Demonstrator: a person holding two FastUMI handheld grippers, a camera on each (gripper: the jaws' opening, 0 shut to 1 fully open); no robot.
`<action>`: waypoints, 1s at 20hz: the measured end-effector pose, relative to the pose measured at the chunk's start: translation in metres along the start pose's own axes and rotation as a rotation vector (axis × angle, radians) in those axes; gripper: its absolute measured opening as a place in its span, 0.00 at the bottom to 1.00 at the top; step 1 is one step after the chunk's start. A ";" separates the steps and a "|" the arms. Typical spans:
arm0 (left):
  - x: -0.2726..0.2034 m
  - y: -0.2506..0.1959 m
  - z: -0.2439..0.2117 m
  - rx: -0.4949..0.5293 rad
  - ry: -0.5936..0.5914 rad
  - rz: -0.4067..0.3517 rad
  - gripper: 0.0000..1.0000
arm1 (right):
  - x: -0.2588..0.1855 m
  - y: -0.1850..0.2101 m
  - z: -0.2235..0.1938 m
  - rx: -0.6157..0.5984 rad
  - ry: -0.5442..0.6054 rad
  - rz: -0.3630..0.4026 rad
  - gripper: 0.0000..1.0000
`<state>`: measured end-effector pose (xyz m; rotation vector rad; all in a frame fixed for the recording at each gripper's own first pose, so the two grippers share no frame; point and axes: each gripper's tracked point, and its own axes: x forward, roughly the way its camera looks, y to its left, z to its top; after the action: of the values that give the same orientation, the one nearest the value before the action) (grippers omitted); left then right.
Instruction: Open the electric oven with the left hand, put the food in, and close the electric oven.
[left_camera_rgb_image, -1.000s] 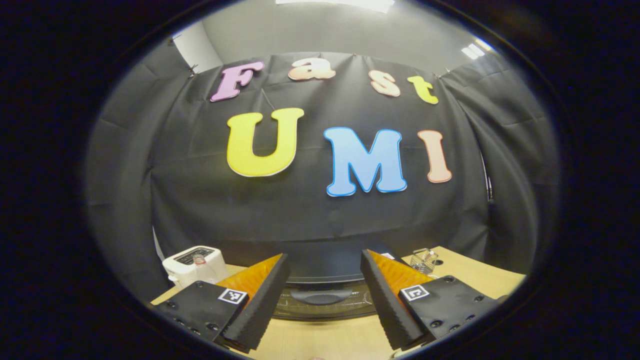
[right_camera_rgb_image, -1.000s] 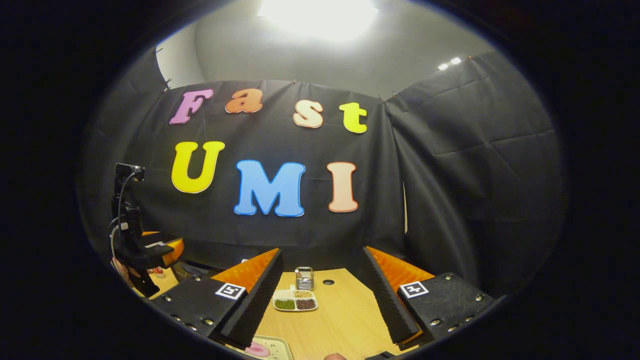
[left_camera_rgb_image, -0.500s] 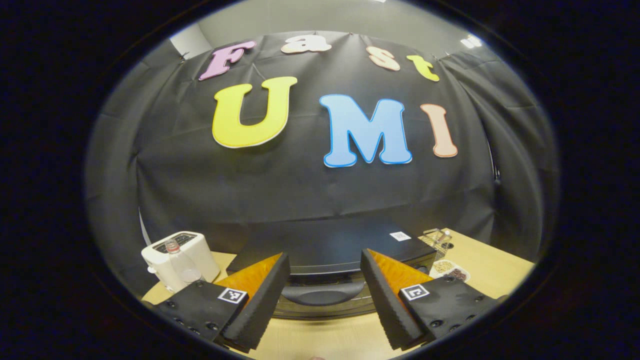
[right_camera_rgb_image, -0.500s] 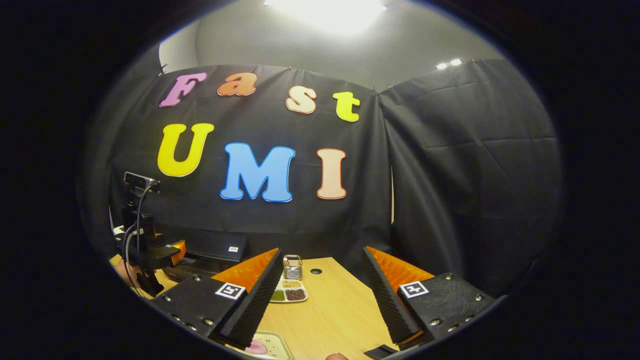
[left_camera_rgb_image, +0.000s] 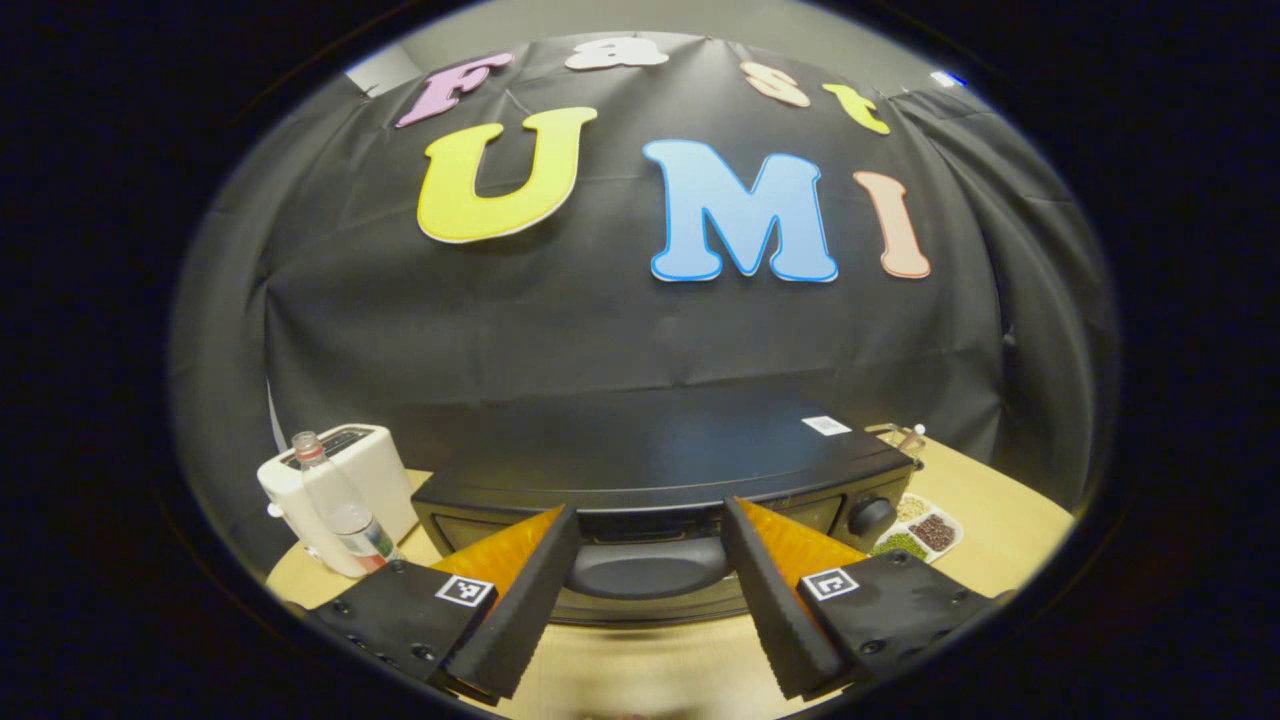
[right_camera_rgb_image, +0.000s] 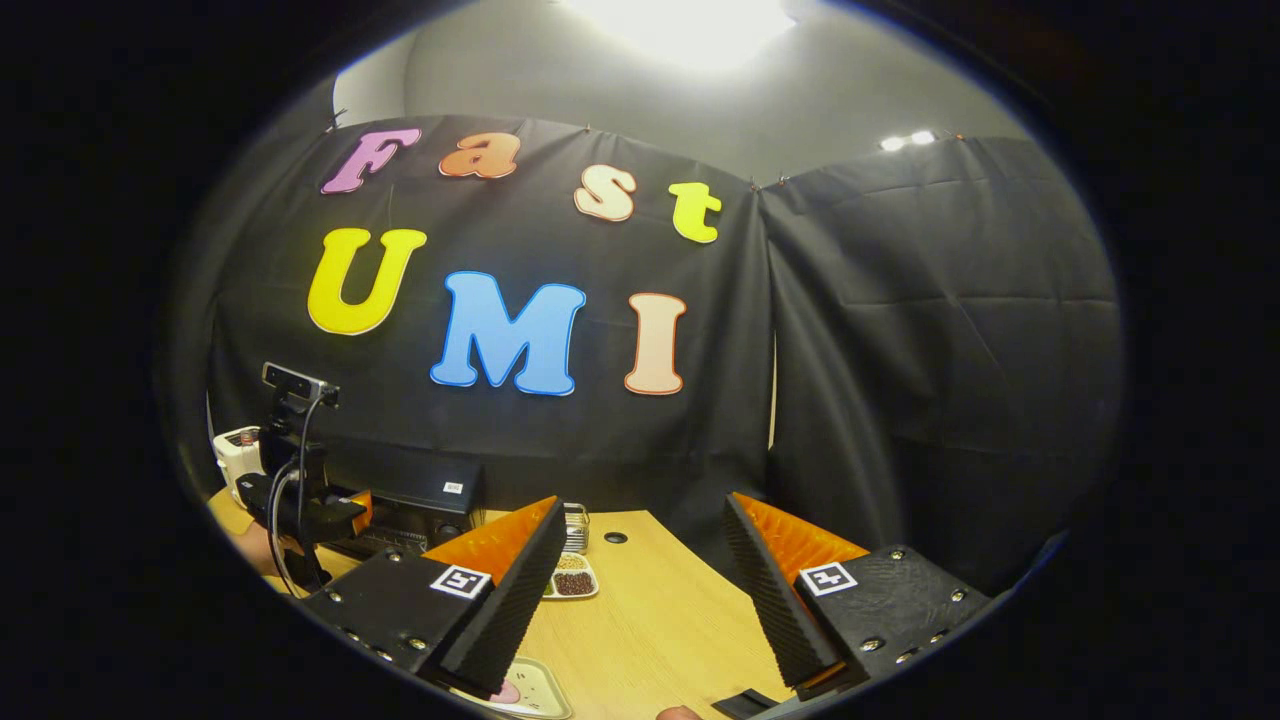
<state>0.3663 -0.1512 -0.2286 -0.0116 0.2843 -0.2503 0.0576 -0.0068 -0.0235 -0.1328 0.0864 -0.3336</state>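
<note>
The left tongs (left_camera_rgb_image: 645, 590) gape wide before the black electric oven (left_camera_rgb_image: 650, 470), its handle (left_camera_rgb_image: 645, 568) between the fingers (door shut). The right tongs (right_camera_rgb_image: 640, 590) hang open over the bench (right_camera_rgb_image: 650, 620).

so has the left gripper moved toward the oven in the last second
Yes. The left gripper has come forward toward the oven: the oven looms far larger, and its door handle now sits between the open fingers.
</note>
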 end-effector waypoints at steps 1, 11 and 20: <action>0.001 0.000 -0.001 0.007 -0.007 0.000 0.97 | 0.000 -0.001 0.001 0.001 0.000 -0.002 0.96; -0.016 -0.001 -0.009 -0.002 -0.011 0.009 1.00 | -0.006 -0.012 -0.003 0.025 0.011 0.019 0.96; -0.053 -0.006 -0.033 0.008 0.029 0.027 1.00 | -0.012 -0.019 -0.002 0.029 0.007 0.073 0.96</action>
<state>0.3069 -0.1429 -0.2453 0.0034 0.3122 -0.2249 0.0403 -0.0206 -0.0220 -0.0997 0.0928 -0.2620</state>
